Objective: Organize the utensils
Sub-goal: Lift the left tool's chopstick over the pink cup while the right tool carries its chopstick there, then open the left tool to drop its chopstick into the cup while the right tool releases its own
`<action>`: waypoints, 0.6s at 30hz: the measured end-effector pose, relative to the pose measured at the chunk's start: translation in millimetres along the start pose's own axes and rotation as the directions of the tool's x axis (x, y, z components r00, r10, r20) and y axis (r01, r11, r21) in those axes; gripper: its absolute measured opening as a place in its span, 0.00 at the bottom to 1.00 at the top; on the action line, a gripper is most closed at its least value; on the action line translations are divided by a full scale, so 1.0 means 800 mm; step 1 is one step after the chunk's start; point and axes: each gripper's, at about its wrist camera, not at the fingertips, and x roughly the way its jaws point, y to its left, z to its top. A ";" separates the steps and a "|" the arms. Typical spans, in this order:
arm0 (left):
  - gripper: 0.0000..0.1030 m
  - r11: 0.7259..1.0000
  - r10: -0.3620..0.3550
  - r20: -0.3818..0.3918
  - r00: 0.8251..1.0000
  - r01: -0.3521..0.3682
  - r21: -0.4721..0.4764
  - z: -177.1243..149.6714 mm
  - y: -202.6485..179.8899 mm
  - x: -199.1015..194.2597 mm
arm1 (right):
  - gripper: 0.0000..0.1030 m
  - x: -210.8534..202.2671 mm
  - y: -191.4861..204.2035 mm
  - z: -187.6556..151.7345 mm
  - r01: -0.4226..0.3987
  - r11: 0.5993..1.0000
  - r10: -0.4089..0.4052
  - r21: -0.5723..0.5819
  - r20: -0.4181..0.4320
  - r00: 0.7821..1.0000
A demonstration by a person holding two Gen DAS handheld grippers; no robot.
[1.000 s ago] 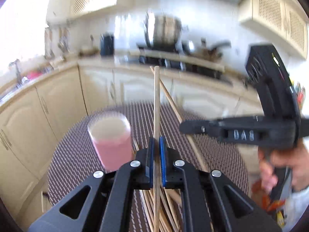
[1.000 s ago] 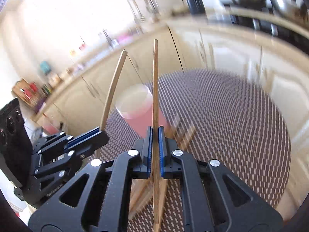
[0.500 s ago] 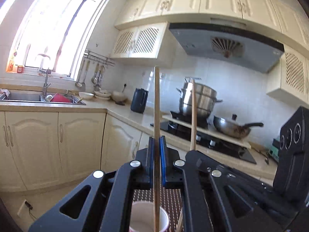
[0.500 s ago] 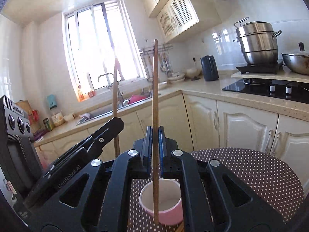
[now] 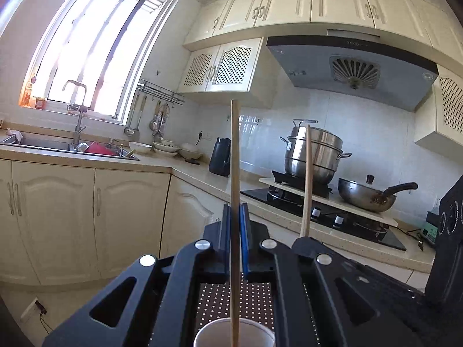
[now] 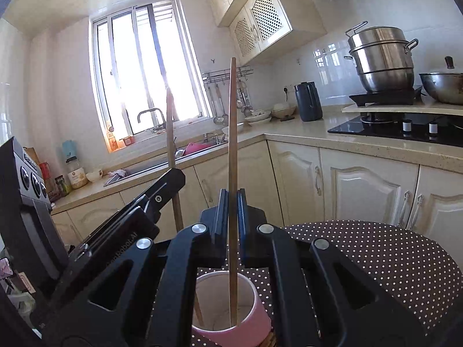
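We see our right gripper (image 6: 231,202) clamped on an upright wooden chopstick (image 6: 232,133), whose lower end dips inside the pink cup (image 6: 246,324) standing on the dotted tablecloth (image 6: 376,254); to its left our left gripper (image 6: 169,180) pinches a second chopstick (image 6: 170,127), also upright, and its lower end reaches into the same cup. Behind them runs the cream counter (image 6: 303,136) with a dark kettle (image 6: 308,102), a steel steamer pot (image 6: 382,57) on the hob, and a bright window (image 6: 144,66) over the sink.
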 end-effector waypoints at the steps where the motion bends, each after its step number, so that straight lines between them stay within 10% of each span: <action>1: 0.06 1.000 -0.003 -0.013 1.000 0.003 0.002 -0.005 0.000 0.000 | 0.07 -0.002 -0.001 -0.003 0.001 1.000 -0.001 0.001 -0.006 1.000; 18: 0.16 0.995 -0.013 -0.211 0.978 0.034 0.099 -0.042 0.002 -0.042 | 0.07 -0.027 0.016 -0.053 -0.013 1.000 0.010 -0.016 -0.158 0.987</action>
